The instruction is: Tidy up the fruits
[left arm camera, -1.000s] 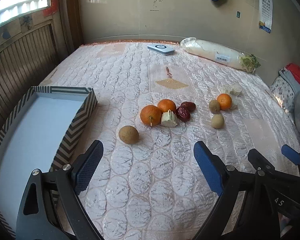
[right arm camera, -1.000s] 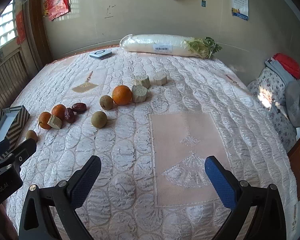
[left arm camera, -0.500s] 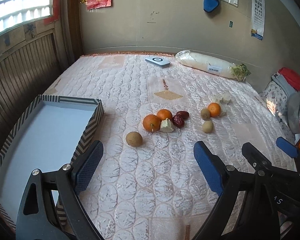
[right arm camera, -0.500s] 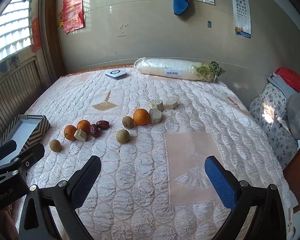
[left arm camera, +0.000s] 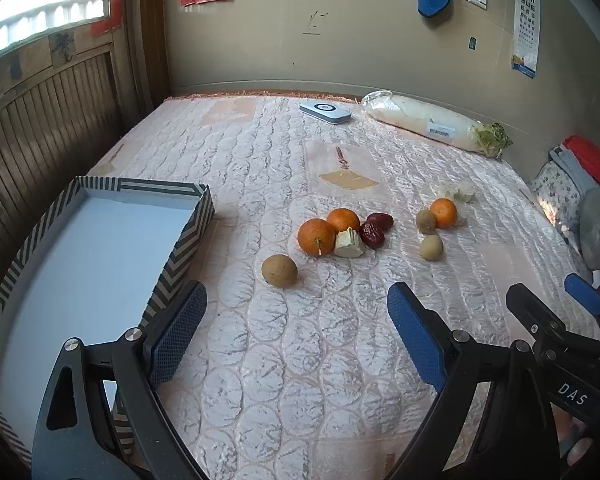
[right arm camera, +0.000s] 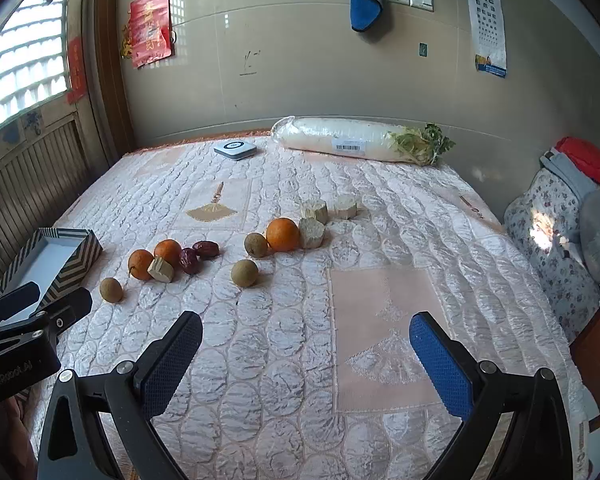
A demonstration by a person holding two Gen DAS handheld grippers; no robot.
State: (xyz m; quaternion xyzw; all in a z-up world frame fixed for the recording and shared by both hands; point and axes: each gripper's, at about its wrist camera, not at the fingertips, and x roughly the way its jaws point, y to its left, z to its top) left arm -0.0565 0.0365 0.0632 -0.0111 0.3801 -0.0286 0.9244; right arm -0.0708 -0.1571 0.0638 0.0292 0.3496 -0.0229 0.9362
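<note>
Nearest the lenses, both tools are seen with jaws spread wide and nothing held: the left gripper (left arm camera: 292, 332) and the right gripper (right arm camera: 306, 354) hover above the quilted bedspread (left arm camera: 300, 380). At about nine o'clock of the left gripper, a striped box (left arm camera: 188, 236) is found, its floor bare, and it is judged to be the place where the fruit is meant to go. Just past the left gripper's tips, at roughly twelve o'clock, a round brown fruit (left arm camera: 279, 270) lies alone; no long axis is offered by it, so any jaw angle is judged workable. Beyond it, at about one o'clock, a cluster is formed by two oranges (left arm camera: 317, 237), a pale cut chunk (left arm camera: 349, 243) and two red dates (left arm camera: 372, 234), all touching or nearly so. Farther off, at about two o'clock, a third orange (left arm camera: 443, 213) is set with two more brown fruits (left arm camera: 432, 246). From the right gripper the lone brown fruit (right arm camera: 111, 290) lies well off at ten o'clock, so the left hand is judged nearer. At the far wall a wrapped radish (right arm camera: 356, 142) and a small white device (right arm camera: 235, 149) are seen.
</note>
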